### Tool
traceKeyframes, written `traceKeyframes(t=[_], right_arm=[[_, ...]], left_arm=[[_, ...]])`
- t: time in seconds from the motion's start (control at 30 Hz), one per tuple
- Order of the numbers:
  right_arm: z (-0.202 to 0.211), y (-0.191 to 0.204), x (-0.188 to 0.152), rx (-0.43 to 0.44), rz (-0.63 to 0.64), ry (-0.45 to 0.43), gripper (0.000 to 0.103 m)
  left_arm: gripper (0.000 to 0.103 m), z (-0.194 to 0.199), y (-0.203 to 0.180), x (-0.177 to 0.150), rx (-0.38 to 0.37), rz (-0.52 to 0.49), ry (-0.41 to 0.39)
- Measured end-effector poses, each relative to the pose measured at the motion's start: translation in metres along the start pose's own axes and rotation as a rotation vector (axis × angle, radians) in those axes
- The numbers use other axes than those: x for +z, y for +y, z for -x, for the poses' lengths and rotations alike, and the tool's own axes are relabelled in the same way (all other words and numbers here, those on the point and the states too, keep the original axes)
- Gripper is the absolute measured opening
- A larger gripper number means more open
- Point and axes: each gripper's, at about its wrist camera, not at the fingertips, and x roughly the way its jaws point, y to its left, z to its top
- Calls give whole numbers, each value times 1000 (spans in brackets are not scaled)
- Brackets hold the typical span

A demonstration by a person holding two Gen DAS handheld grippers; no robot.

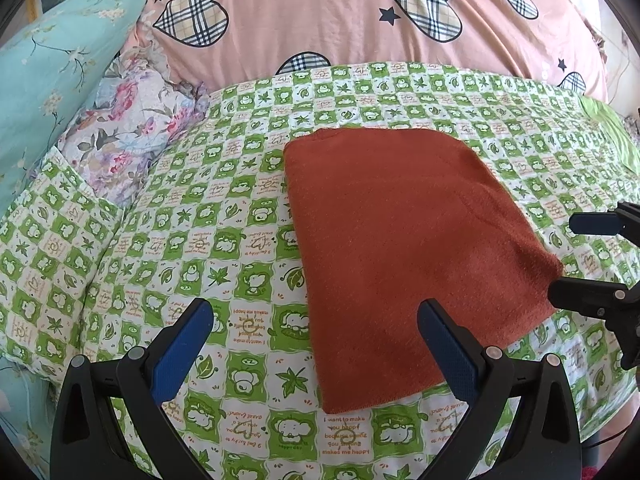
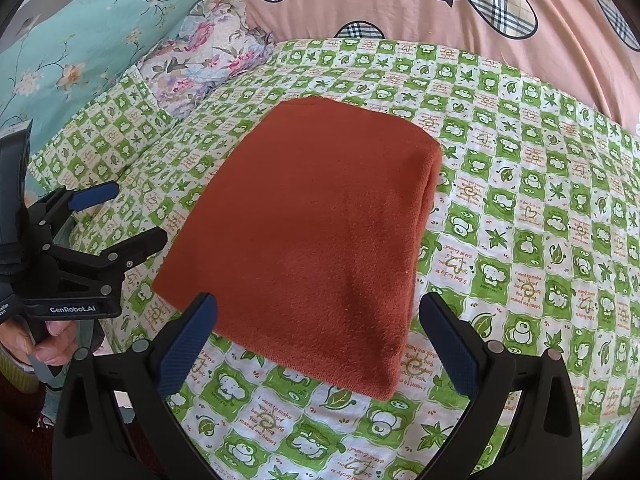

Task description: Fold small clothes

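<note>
A rust-orange garment (image 1: 404, 248) lies folded into a flat rectangle on the green-and-white checked sheet (image 1: 200, 248); it also shows in the right wrist view (image 2: 316, 236), with its folded edge on the right. My left gripper (image 1: 316, 340) is open and empty, just above the garment's near left corner. My right gripper (image 2: 318, 340) is open and empty over the garment's near edge. The right gripper shows at the right edge of the left wrist view (image 1: 576, 260), open. The left gripper shows at the left of the right wrist view (image 2: 132, 216), open.
A pink quilt with plaid hearts (image 1: 320, 16) lies behind the sheet. A turquoise floral pillow (image 1: 52, 72) and a crumpled floral cloth (image 1: 132, 120) lie at the back left. A hand (image 2: 52, 344) holds the left gripper's handle.
</note>
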Motion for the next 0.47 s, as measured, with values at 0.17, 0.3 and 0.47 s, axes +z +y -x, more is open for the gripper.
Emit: traceKeyframes(t=[0.17, 0.3, 0.47], right_arm=[[-1, -5, 1, -11, -18, -9, 101], [-3, -12, 3, -19, -49, -16, 101], [-8, -15, 5, -19, -78, -21, 101]], left_arm=[[102, -6, 2, 5, -2, 14, 4], [102, -14, 9, 11, 0, 36, 13], [102, -21, 14, 13, 15, 45, 18]])
